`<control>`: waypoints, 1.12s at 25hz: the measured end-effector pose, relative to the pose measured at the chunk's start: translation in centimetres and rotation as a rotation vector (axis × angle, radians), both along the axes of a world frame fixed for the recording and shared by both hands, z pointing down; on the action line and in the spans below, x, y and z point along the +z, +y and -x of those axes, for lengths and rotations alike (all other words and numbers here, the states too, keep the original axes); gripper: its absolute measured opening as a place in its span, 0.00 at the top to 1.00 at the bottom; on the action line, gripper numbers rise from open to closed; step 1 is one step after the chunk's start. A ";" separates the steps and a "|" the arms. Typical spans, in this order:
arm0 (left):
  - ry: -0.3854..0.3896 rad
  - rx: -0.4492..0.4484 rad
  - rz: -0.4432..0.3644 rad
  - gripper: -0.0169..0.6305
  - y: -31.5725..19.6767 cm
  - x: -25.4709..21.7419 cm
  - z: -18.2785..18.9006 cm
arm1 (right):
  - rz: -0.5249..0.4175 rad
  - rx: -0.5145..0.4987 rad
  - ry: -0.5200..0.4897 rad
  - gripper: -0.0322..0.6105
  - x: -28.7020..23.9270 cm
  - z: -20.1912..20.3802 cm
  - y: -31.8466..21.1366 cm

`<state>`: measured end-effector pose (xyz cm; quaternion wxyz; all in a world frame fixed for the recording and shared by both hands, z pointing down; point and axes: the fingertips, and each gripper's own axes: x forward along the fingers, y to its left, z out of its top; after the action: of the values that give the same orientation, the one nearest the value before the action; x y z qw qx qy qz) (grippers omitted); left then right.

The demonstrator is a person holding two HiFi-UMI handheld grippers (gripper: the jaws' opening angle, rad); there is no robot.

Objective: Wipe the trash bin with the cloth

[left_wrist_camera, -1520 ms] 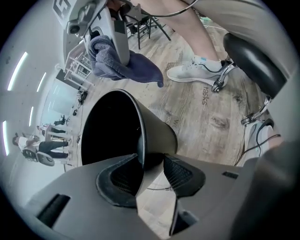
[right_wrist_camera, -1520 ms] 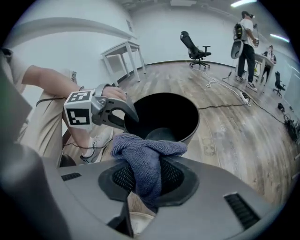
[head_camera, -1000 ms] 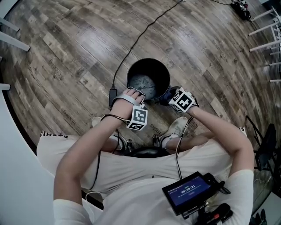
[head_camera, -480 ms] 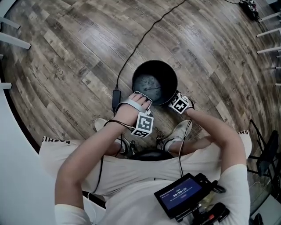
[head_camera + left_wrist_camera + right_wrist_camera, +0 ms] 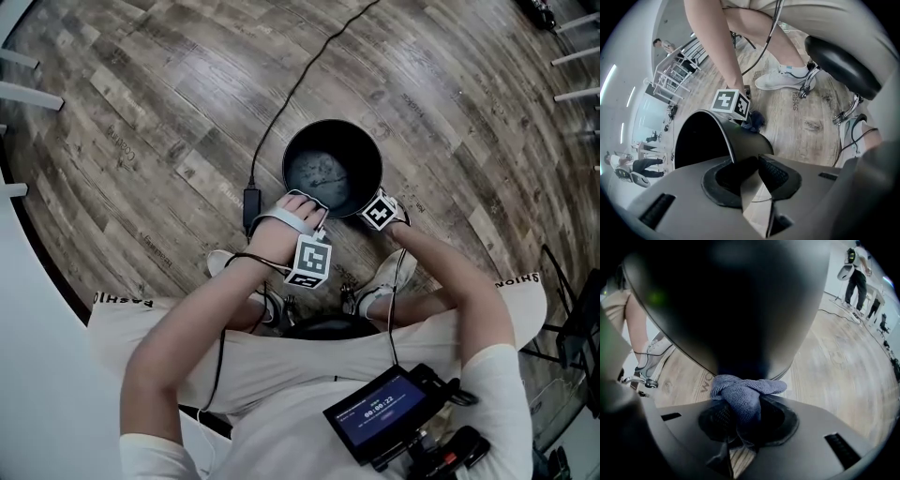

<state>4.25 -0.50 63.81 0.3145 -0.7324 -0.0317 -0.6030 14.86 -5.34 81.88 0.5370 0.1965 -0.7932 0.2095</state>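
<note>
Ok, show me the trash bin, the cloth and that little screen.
trash bin (image 5: 323,173): head view, on its bare inner bottom.
cloth (image 5: 743,397): right gripper view, on its bunched middle.
screen (image 5: 386,410): head view, on the lit display face.

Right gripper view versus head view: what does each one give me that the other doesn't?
Only the right gripper view: the blue-grey cloth clamped in the right gripper, against the outer wall of the trash bin. Only the head view: the bin's open inside, the left gripper at its rim, and a small lit screen. Both: the bin, the wood floor, a white shoe.
</note>
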 end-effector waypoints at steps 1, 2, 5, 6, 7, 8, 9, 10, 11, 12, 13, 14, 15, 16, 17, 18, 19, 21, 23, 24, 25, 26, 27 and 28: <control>-0.004 -0.001 0.002 0.80 0.1 0.1 0.0 | 0.016 0.018 -0.004 0.80 -0.6 0.0 0.3; -0.007 -0.003 0.002 0.80 0.1 0.1 -0.1 | 0.028 0.030 -0.019 0.80 -1.3 0.1 0.6; 0.001 -0.024 -0.021 0.80 0.1 0.1 0.0 | 0.037 0.027 -0.085 0.80 -3.9 0.7 1.9; 0.007 -0.031 -0.033 0.79 0.1 0.1 0.0 | 0.037 0.022 -0.100 0.80 -4.9 0.8 2.3; 0.012 -0.036 -0.042 0.77 0.1 0.1 0.1 | 0.037 0.020 -0.109 0.80 -6.1 0.8 2.6; 0.014 -0.042 -0.048 0.74 0.2 0.1 0.2 | 0.038 0.021 -0.116 0.80 -7.5 0.8 2.9; 0.018 -0.052 -0.052 0.73 0.1 0.0 0.3 | 0.039 0.029 -0.126 0.80 -8.9 0.9 3.1; 0.024 -0.068 -0.054 0.73 -0.1 -0.2 0.5 | 0.042 0.045 -0.141 0.80 -10.4 1.0 3.1; 0.033 -0.090 -0.053 0.73 -0.4 -0.5 0.7 | 0.050 0.065 -0.157 0.80 -11.8 1.1 3.1; 0.043 -0.114 -0.046 0.72 -0.8 -0.8 0.9 | 0.064 0.090 -0.175 0.80 -13.3 1.2 3.1; 0.051 -0.136 -0.033 0.70 -1.1 -1.0 1.1 | 0.086 0.117 -0.193 0.80 -14.8 1.2 3.2; 0.052 -0.153 -0.020 0.70 -1.3 -1.1 1.4 | 0.112 0.142 -0.207 0.80 -16.2 1.2 3.3; 0.048 -0.164 -0.010 0.70 -1.4 -1.0 1.7 | 0.138 0.162 -0.219 0.80 -17.5 1.1 3.6; 0.043 -0.170 -0.006 0.70 -1.4 -0.8 2.1 | 0.156 0.170 -0.227 0.80 -18.9 1.0 3.9; 0.039 -0.171 -0.007 0.70 -1.3 -0.6 2.3 | 0.162 0.164 -0.230 0.80 -20.3 0.9 4.3; 0.040 -0.171 -0.011 0.69 -1.3 -0.4 2.5 | 0.156 0.144 -0.228 0.80 -21.6 0.8 4.7; 0.043 -0.171 -0.017 0.69 -1.3 -0.4 2.5 | 0.137 0.114 -0.222 0.80 -22.8 0.7 4.9; 0.048 -0.179 -0.027 0.69 -1.5 -0.5 2.5 | 0.079 0.047 -0.202 0.80 -24.6 0.7 5.0; 0.042 -0.182 -0.029 0.70 -1.6 -0.5 2.5 | 0.025 -0.001 -0.181 0.80 -25.4 1.0 4.7; 0.035 -0.179 -0.026 0.70 -1.5 -0.5 2.4 | 0.002 -0.019 -0.174 0.80 -25.4 1.1 4.6; 0.028 -0.175 -0.022 0.71 -1.5 -0.5 2.3 | -0.019 -0.034 -0.166 0.80 -25.2 1.1 4.3; 0.023 -0.169 -0.019 0.71 -1.5 -0.5 2.2 | -0.039 -0.045 -0.157 0.80 -24.9 1.1 4.0; 0.018 -0.161 -0.018 0.72 -1.4 -0.6 2.1 | -0.057 -0.054 -0.150 0.80 -24.5 1.1 3.7; 0.014 -0.151 -0.019 0.73 -1.3 -0.6 2.1 | -0.073 -0.060 -0.145 0.80 -23.9 1.1 3.3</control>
<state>2.10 -1.83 63.24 0.2751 -0.7339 0.0314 -0.6203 13.74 -2.07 57.96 0.4767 0.1765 -0.8425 0.1782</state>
